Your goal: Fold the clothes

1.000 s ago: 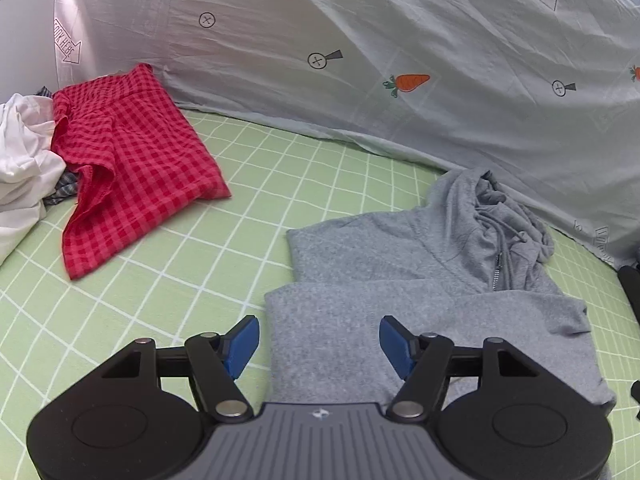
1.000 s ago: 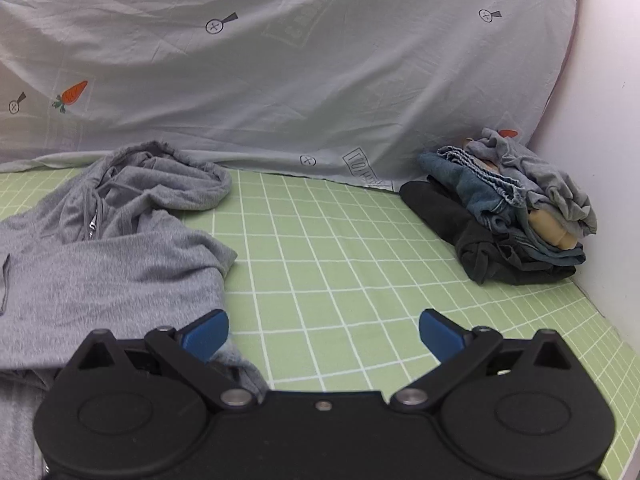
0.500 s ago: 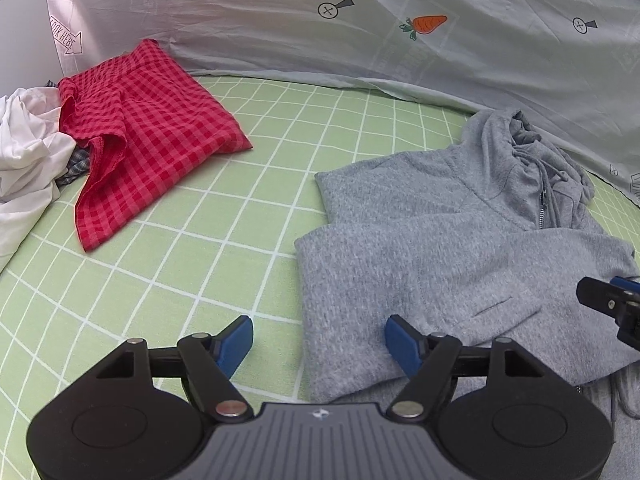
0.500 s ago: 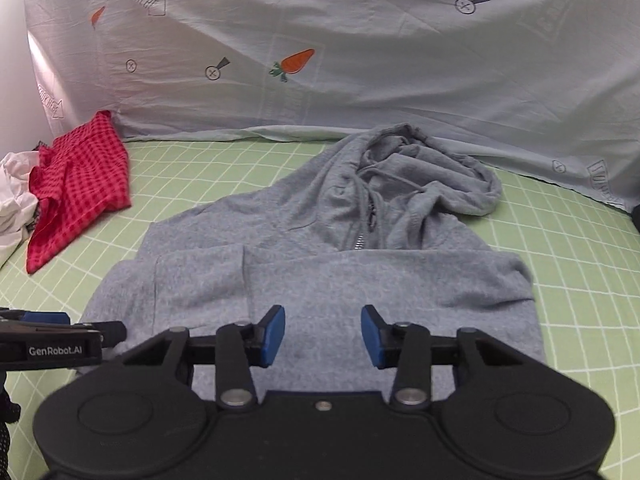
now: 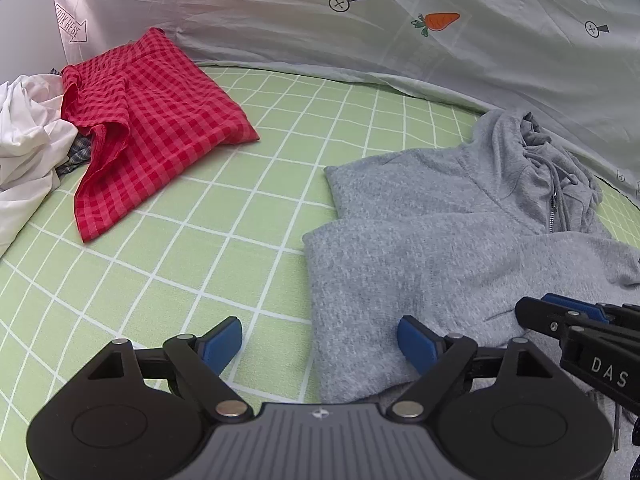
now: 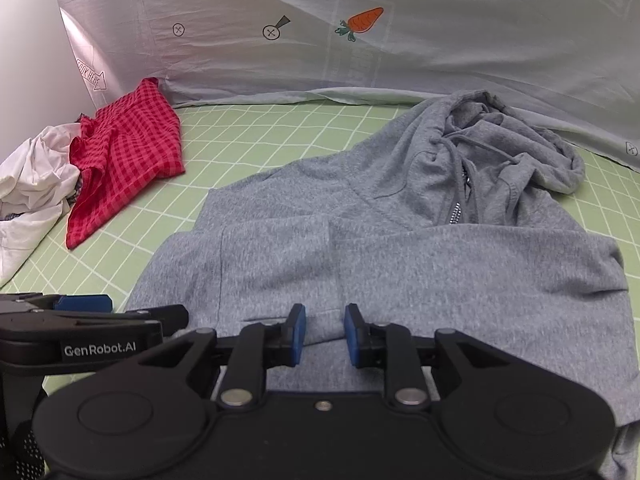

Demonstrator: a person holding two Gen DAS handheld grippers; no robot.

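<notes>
A grey zip hoodie (image 5: 440,248) lies on the green grid mat (image 5: 200,264), sleeves folded in over its front, hood at the far end; it also shows in the right wrist view (image 6: 420,264). My left gripper (image 5: 320,344) is open over the hoodie's near left edge, holding nothing. My right gripper (image 6: 325,334) hangs low over the hoodie's near middle, its jaws narrowed to a small gap with nothing between them. Each gripper shows in the other's view, the right one (image 5: 568,312) and the left one (image 6: 84,304).
A red checked garment (image 5: 148,120) lies at the left, partly over a heap of white cloth (image 5: 28,152). A pale printed sheet (image 5: 400,20) hangs as a backdrop behind the mat. A white wall (image 6: 28,60) stands at the far left.
The right gripper swung left from the mat's right side to the hoodie's middle and narrowed its jaws. The left gripper dropped lower and moved left to the hoodie's edge.
</notes>
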